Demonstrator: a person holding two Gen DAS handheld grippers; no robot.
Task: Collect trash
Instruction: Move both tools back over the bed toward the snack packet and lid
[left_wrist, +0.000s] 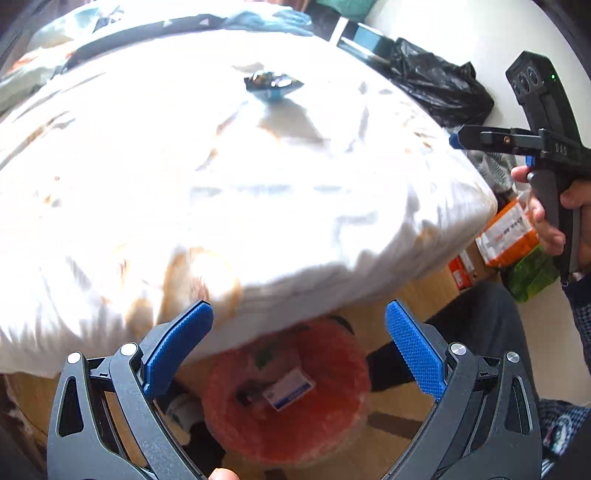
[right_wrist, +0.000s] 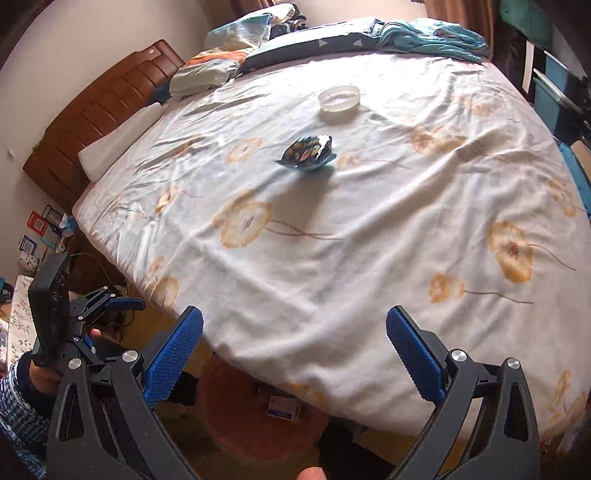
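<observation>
A dark crumpled snack wrapper (right_wrist: 308, 152) lies in the middle of the bed (right_wrist: 332, 258); it also shows in the left wrist view (left_wrist: 272, 83). A clear round plastic lid (right_wrist: 339, 98) lies on the bed beyond it. A red bin (left_wrist: 288, 391) stands on the floor at the bed's edge with a small white and blue box (left_wrist: 288, 389) inside; the bin also shows in the right wrist view (right_wrist: 258, 424). My left gripper (left_wrist: 299, 347) is open and empty above the bin. My right gripper (right_wrist: 295, 354) is open and empty over the bed's near edge.
A wooden headboard (right_wrist: 96, 122) and pillow (right_wrist: 118, 138) are at the left. Folded bedding (right_wrist: 332, 40) lies along the far side. A black plastic bag (left_wrist: 439, 85) sits beyond the bed. Orange and green packages (left_wrist: 517, 247) lie on the floor.
</observation>
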